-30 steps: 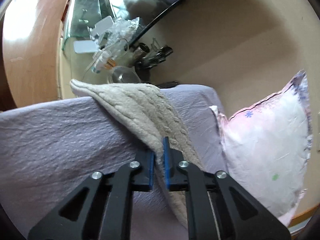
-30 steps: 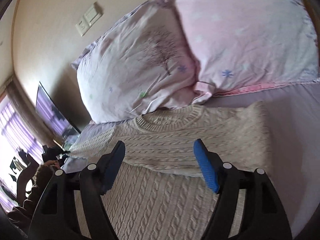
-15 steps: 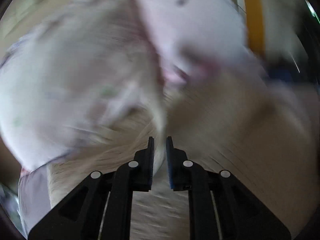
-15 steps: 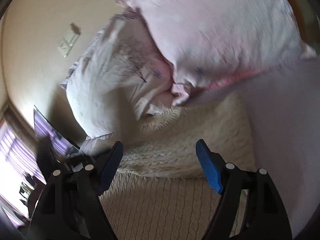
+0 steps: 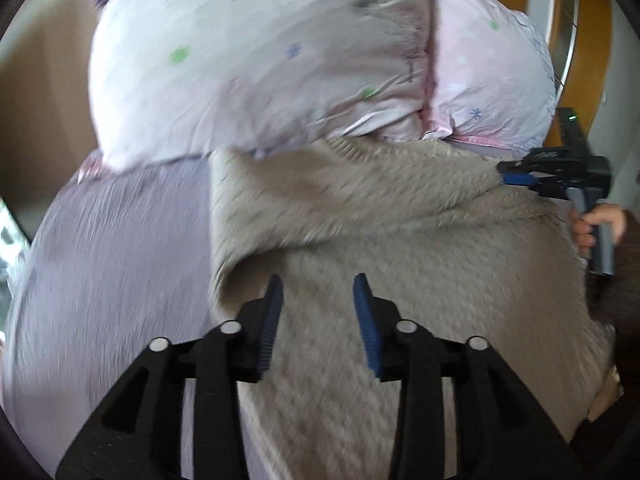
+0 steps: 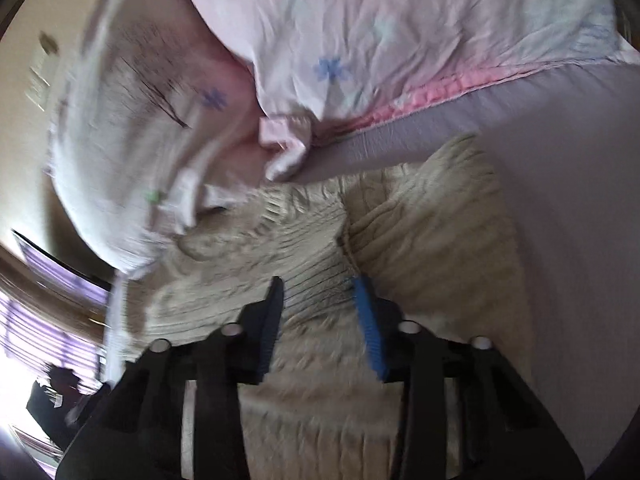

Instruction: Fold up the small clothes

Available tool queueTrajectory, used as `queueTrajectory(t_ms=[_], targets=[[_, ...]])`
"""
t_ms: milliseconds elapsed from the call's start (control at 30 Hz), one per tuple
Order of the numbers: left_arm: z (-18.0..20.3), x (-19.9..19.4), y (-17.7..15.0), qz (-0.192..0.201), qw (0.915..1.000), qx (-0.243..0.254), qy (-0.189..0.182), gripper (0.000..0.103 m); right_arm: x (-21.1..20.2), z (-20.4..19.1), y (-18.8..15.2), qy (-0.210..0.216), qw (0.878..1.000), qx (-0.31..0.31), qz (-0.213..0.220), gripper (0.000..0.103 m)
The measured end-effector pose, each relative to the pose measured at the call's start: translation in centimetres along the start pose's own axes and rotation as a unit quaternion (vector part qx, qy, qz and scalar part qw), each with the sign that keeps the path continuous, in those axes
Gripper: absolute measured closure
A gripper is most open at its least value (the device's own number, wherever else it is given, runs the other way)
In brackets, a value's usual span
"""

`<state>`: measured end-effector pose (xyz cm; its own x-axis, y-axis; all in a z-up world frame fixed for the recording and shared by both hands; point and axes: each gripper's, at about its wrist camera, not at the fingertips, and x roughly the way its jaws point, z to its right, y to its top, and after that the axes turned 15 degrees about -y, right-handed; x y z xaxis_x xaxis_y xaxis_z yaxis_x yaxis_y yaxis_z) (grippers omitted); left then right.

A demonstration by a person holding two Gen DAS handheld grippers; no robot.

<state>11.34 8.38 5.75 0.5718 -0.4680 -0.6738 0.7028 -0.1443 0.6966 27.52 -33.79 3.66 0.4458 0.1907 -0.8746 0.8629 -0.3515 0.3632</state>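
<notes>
A cream cable-knit sweater (image 5: 380, 216) lies on the lilac bedsheet (image 5: 120, 260), its left sleeve folded over the body. My left gripper (image 5: 318, 304) is open and empty just above the sweater's body. The sweater also shows in the right wrist view (image 6: 300, 248), collar toward the pillows. My right gripper (image 6: 320, 304) is partly open over the sweater's right shoulder with knit fabric between its pads; it also shows in the left wrist view (image 5: 516, 179) at the sweater's right edge.
Two pale pink pillows (image 5: 260, 60) (image 6: 400, 40) lie at the head of the bed just beyond the collar. A wooden frame (image 5: 592, 40) stands at the far right. A dark screen (image 6: 48, 256) and a bright window are at the left.
My left gripper swung the sleeve across onto the sweater's body, then opened and let it go. My right gripper moved closer to the right shoulder and its jaws narrowed.
</notes>
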Motion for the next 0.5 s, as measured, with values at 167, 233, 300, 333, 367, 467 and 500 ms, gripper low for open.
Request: queueTrajectory(t_ms=[167,233,300,333,367,467,500], targets=[[-2.1,-2.5,-2.2,0.018,0.9979,-0.056,-0.027,0.047,-3.3,0.2,0.1,0.017,0.997,-0.002,0.077,0.095],[-2.6,-2.9,-2.7,0.019,0.9963,-0.072,-0.044,0.045,-5.5,1.6,-0.3,0.001,0.993,0.019,0.115,0.095],[-2.7,-3.1,-3.2,0.016,0.9952,-0.078,-0.058,0.044,-6.6,3.1,-0.9,-0.043,0.99,0.033,0.128,0.094],[-2.7,-3.2,-3.5,0.012,0.9947,-0.079,-0.064,0.043,-6.4,3.6,-1.2,-0.056,0.992,0.031,0.112,0.094],[-2.7,-3.3,-4.0,0.004,0.994,-0.082,-0.072,0.043,-6.2,3.9,-1.7,-0.057,0.993,0.029,0.095,0.093],[-2.9,-3.5,-5.3,-0.015,0.9911,-0.098,-0.089,0.042,-8.1,5.1,-4.5,-0.046,0.996,0.03,0.07,0.043],[-2.9,-3.7,-6.1,-0.019,0.9897,-0.104,-0.096,0.042,-9.1,5.3,-5.4,-0.039,0.996,0.027,0.079,0.028]])
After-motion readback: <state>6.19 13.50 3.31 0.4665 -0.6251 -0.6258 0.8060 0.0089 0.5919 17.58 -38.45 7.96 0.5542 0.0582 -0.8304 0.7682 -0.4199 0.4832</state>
